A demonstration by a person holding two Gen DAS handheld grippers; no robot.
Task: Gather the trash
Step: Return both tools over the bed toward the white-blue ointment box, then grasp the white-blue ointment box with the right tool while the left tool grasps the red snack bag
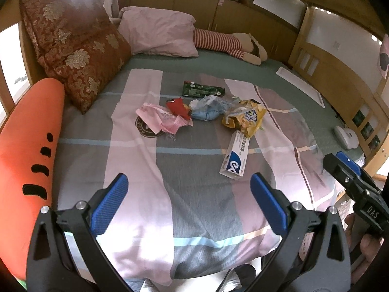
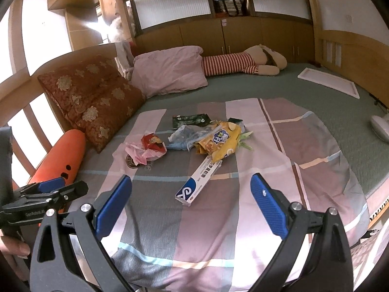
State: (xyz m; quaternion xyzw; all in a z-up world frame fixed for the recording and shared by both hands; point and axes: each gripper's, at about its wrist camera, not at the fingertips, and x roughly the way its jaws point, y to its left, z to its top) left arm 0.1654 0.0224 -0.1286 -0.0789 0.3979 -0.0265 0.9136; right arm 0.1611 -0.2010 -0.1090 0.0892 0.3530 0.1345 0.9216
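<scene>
Spread across the bed's plaid quilt [image 1: 150, 170], six trash pieces are lying clustered: one toothpaste box [image 1: 235, 157], one yellow bag [image 1: 245, 118], while both grippers, left [image 1: 189, 204] and right [image 2: 192, 205], are hovering wide apart, holding nothing.

The striped plush doll [image 1: 228, 42] lies partly behind the pink pillow [image 1: 159, 31]; wrapper print is unreadable.

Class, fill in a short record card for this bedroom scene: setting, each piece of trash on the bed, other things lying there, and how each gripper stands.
setting: bed with a checked quilt
trash nearest: white and blue box
trash behind it: yellow snack bag, clear plastic bag, green wrapper
trash to the left: red wrapper, pink wrapper
other things: brown floral cushion, pink pillow, orange carrot plush, striped plush doll
left gripper: open, empty
right gripper: open, empty, facing the box
</scene>
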